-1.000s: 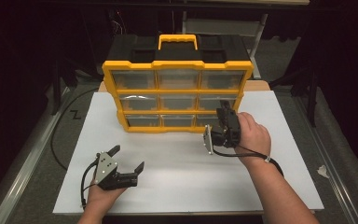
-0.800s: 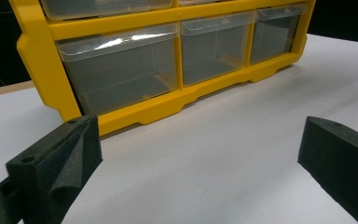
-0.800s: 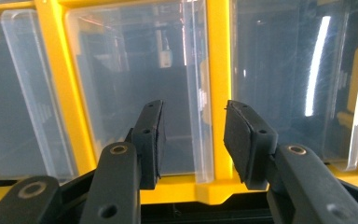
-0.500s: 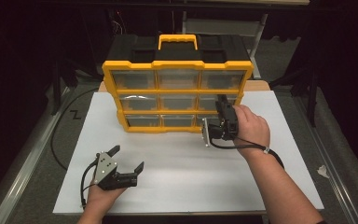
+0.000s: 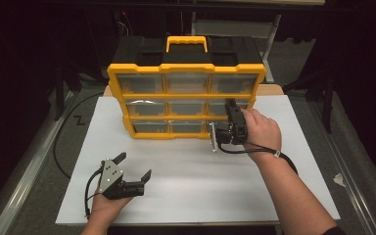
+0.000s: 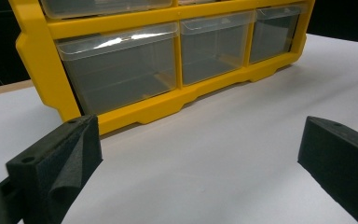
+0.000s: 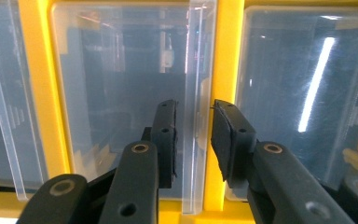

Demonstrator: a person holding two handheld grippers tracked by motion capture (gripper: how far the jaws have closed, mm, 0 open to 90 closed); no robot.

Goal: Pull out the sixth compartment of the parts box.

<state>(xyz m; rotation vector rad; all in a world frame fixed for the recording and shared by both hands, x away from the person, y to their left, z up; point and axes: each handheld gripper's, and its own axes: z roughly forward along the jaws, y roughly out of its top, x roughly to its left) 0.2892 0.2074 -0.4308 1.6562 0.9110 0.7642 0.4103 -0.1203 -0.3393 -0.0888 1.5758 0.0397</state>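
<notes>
- your right gripper (image 5: 225,128) is up against the front of the yellow organizer (image 5: 186,68), at the right-hand drawers of its lower rows. in the right gripper view its jaws stand either side of a clear drawer lip (image 7: 195,107), narrowly apart, not yet pressed onto it.
- the likely slip: the lip is thin, smooth plastic, so a shallow bite could slide off when you pull.
- one jaw sits close to the yellow divider (image 7: 223,70); closing there could catch the frame instead of the drawer.
- pulling hard could drag the whole organizer across the white table (image 5: 186,176), since nothing braces it.
- your left gripper (image 5: 133,169) rests low on the table, jaws spread wide and holding nothing, well apart from the organizer.
- a black cable (image 5: 61,147) loops off the table's left edge, clear of the work.
</notes>
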